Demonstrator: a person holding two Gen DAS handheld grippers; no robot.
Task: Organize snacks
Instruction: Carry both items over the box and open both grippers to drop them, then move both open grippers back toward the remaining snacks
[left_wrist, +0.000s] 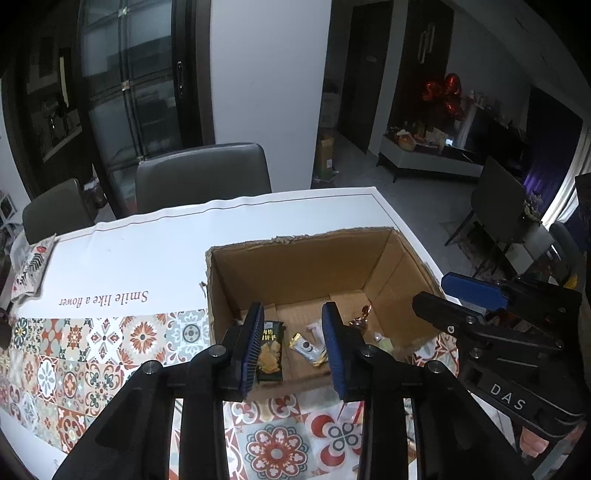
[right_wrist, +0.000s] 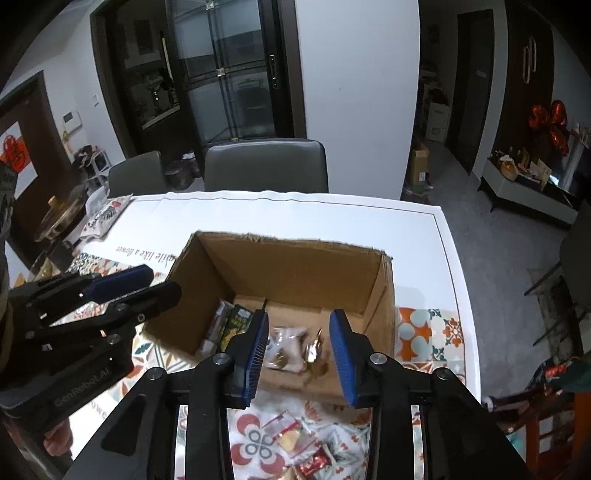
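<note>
An open cardboard box stands on the patterned tablecloth. Inside lie a dark green cracker pack, a small gold-edged packet, a clear bag and gold-wrapped sweets. My left gripper is open and empty over the box's near edge. My right gripper is open and empty above the box's near right part; it also shows in the left wrist view. Several loose snack packets lie on the cloth in front of the box.
Two grey chairs stand at the table's far side. A patterned bag lies at the far left. The table's right edge drops to the floor close to the box.
</note>
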